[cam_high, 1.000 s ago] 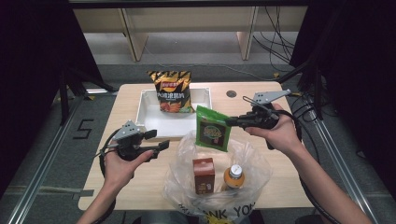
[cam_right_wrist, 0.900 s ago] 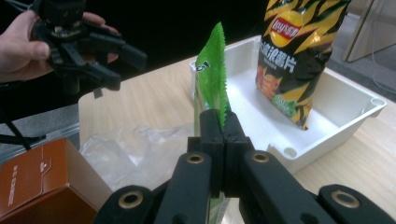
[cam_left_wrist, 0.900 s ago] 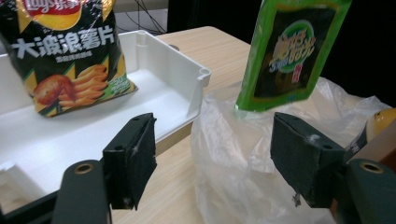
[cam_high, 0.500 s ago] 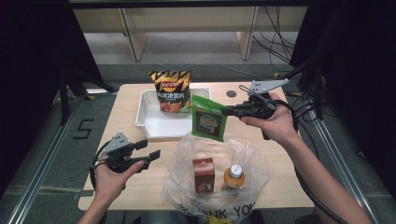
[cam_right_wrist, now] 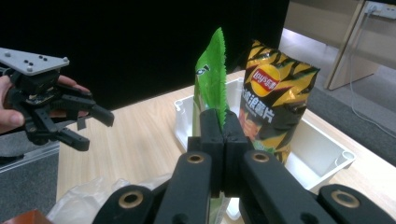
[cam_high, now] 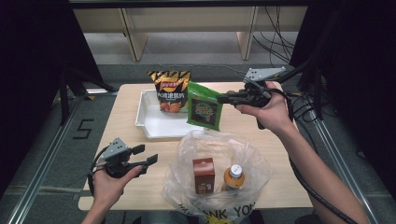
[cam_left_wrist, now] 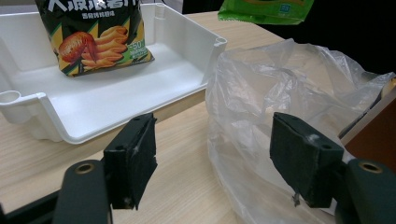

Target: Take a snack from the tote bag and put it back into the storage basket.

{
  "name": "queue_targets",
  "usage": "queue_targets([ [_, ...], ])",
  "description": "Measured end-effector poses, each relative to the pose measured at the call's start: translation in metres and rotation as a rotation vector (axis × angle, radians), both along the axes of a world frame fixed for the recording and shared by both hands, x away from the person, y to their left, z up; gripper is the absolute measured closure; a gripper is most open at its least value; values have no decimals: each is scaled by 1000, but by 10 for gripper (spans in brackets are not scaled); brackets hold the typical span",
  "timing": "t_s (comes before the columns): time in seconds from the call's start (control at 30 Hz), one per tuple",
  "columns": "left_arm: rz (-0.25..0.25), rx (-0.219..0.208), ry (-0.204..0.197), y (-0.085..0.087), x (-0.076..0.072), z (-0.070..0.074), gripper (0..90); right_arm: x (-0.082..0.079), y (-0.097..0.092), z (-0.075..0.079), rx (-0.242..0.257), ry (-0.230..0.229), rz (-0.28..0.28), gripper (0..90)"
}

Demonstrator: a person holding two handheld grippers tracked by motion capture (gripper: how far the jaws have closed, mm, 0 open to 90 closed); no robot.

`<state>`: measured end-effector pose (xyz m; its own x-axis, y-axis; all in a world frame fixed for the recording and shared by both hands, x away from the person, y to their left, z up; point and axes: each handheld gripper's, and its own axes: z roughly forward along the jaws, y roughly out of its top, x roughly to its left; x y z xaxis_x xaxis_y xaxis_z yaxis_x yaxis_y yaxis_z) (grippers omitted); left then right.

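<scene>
My right gripper (cam_high: 223, 98) is shut on the top edge of a green snack packet (cam_high: 204, 106), which hangs in the air over the white tray (cam_high: 154, 127). In the right gripper view the packet (cam_right_wrist: 212, 84) stands edge-on between the closed jaws (cam_right_wrist: 219, 125). A black-and-yellow chip bag (cam_high: 171, 89) stands upright in the tray. My left gripper (cam_high: 145, 155) is open near the table's front left, with nothing between its pads (cam_left_wrist: 133, 156). The clear plastic bag (cam_high: 217, 161) lies just right of it (cam_left_wrist: 212, 161).
Inside the plastic bag stand a brown carton (cam_high: 203, 175) and an orange-capped bottle (cam_high: 232, 176). The wooden table (cam_high: 116, 116) has bare surface along its left side. Cables hang at the right, past the table edge.
My right gripper has lifted the green packet up and back from above the bag to over the tray. My left gripper has drawn back toward the front left corner of the table.
</scene>
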<state>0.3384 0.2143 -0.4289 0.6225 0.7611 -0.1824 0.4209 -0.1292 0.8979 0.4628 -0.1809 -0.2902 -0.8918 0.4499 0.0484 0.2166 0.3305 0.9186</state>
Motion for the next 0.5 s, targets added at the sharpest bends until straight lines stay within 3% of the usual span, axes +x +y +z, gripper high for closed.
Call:
queue_targets([
  [0.27, 26, -7, -24, 2, -3, -3, 322, 14, 13, -3, 11, 18, -3, 900],
  [0.3, 34, -15, -23, 2, -4, -3, 323, 16, 15, -3, 4, -7, 0, 900],
  [0.5, 52, -3, -38, 7, -5, -5, 325, 28, 31, -10, -1, 2, 7, 900],
])
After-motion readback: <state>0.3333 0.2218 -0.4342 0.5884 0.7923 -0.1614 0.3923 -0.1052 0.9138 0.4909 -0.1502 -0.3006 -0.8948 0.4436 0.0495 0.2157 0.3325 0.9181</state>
